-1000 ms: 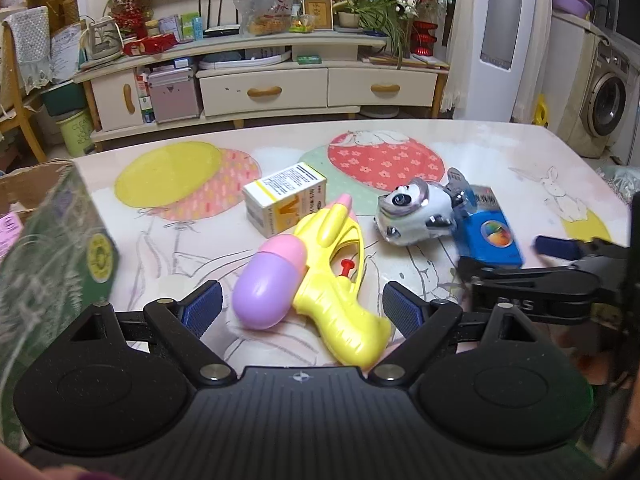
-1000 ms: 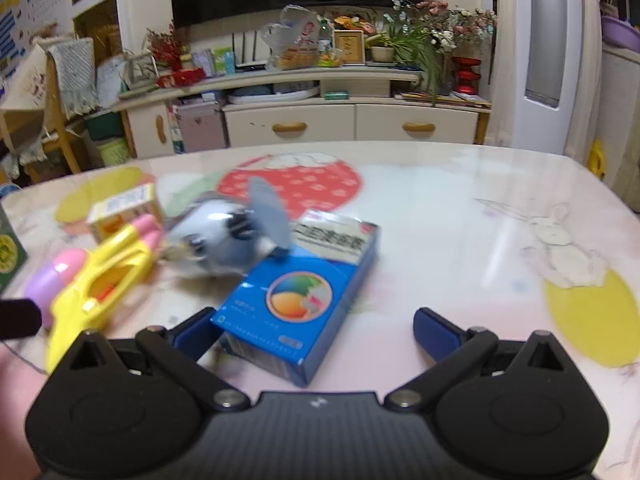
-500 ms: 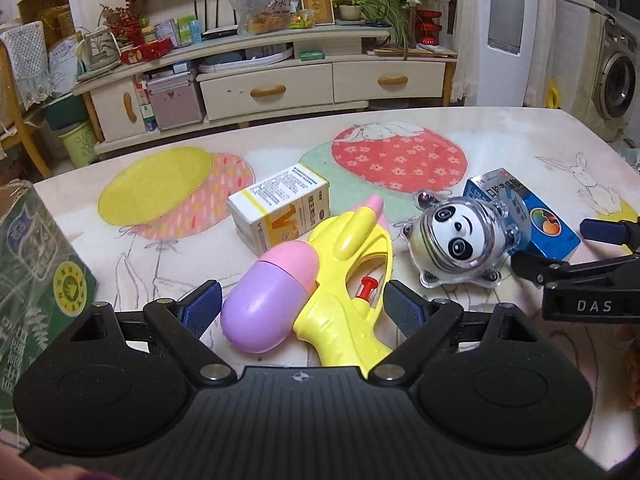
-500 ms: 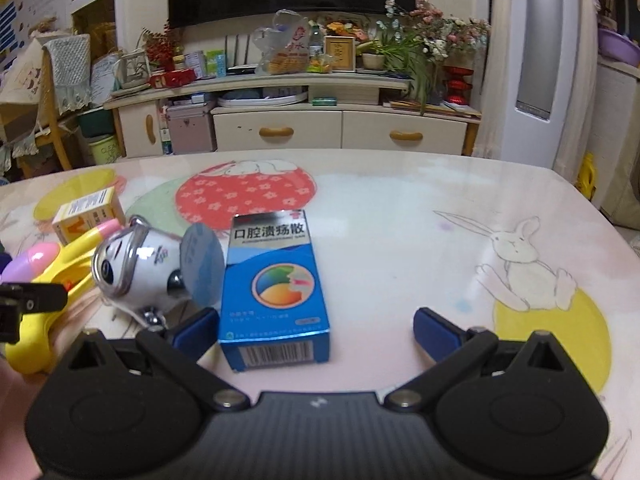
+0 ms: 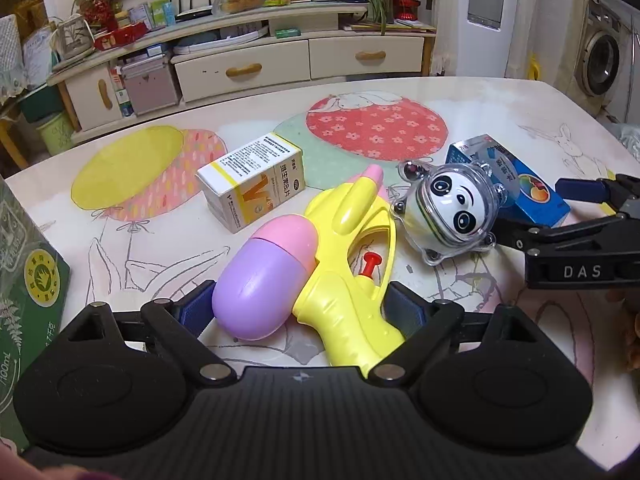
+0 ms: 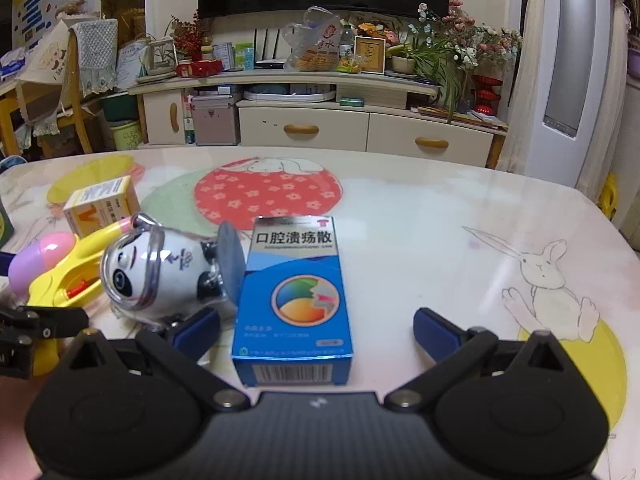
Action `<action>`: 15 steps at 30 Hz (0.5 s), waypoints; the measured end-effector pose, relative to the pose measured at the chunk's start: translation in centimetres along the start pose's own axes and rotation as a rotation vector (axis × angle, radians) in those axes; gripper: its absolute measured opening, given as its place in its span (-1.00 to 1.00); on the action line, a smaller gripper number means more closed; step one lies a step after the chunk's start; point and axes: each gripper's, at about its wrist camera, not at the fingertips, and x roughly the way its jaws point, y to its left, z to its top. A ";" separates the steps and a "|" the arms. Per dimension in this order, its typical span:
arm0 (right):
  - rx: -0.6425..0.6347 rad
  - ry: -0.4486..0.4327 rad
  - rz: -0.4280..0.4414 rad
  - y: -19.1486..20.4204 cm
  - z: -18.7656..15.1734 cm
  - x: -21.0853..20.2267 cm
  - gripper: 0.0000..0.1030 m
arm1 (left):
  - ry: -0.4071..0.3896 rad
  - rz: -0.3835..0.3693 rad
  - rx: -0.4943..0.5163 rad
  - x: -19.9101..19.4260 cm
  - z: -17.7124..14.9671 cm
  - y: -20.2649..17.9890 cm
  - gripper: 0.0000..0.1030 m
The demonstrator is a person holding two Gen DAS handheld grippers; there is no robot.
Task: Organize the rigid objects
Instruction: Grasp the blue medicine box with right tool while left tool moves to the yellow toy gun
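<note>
We see our left gripper (image 5: 298, 310) spread wide, its blue-padded fingers (image 5: 196, 310) on either side of the yellow plastic water pistol with a pink-and-purple capsule tank (image 5: 320, 264); the pistol lies flat on the table with the illustrated rabbit-and-balloon cover (image 5: 380, 132), its grip nearest the camera and its pink muzzle pointing away; whether the pads touch it we cannot tell.

Our right gripper (image 6: 316, 326) is likewise parted — nothing clamped — and the glossy blue cardboard medicine box with a multicoloured circle on its lid (image 6: 294, 300) lies flat between its fingers, barcode end towards the camera, clear of the right pad (image 6: 434, 328) and close to the left one; from the left wrist view the same gripper (image 5: 540, 212) reaches in from the right, one finger behind the box (image 5: 516, 184) and one in front.

The white panda figure in a clear plastic shell (image 5: 448, 208) lies on its side between the pistol and the blue box, just beside both; the white-and-yellow cardboard box with an orange V (image 5: 252, 184) sits behind the pistol's tank, slightly apart; a dark green carton with a round yellow seal (image 5: 28, 292) stands at the table's left edge — well apart from the rest.
</note>
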 end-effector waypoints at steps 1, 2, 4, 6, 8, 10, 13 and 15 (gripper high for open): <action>-0.001 0.000 0.000 0.1 0.0 0.0 0.99 | -0.005 0.005 0.000 0.1 -0.1 -0.1 1.00; -0.003 -0.001 0.000 0.1 0.0 0.0 0.99 | -0.010 0.009 -0.004 0.2 -0.2 -0.2 1.00; -0.010 -0.007 -0.006 0.2 0.0 -0.1 0.99 | -0.010 0.015 -0.014 0.0 -0.1 0.0 1.00; -0.023 -0.014 -0.013 0.3 0.0 -0.1 0.98 | -0.008 0.021 -0.022 0.0 0.1 -0.1 1.00; -0.044 -0.028 -0.029 0.4 0.0 -0.1 0.98 | -0.012 0.035 -0.030 0.0 0.1 -0.2 1.00; -0.065 -0.034 -0.039 0.5 0.1 0.0 0.94 | -0.015 0.047 -0.030 -0.3 -0.2 -0.4 1.00; -0.055 -0.032 -0.016 0.5 0.2 0.2 0.65 | -0.021 0.062 -0.021 -0.6 -0.2 -0.5 1.00; -0.050 -0.033 0.000 0.4 0.1 0.1 0.53 | -0.026 0.074 -0.026 -0.8 -0.4 -0.6 1.00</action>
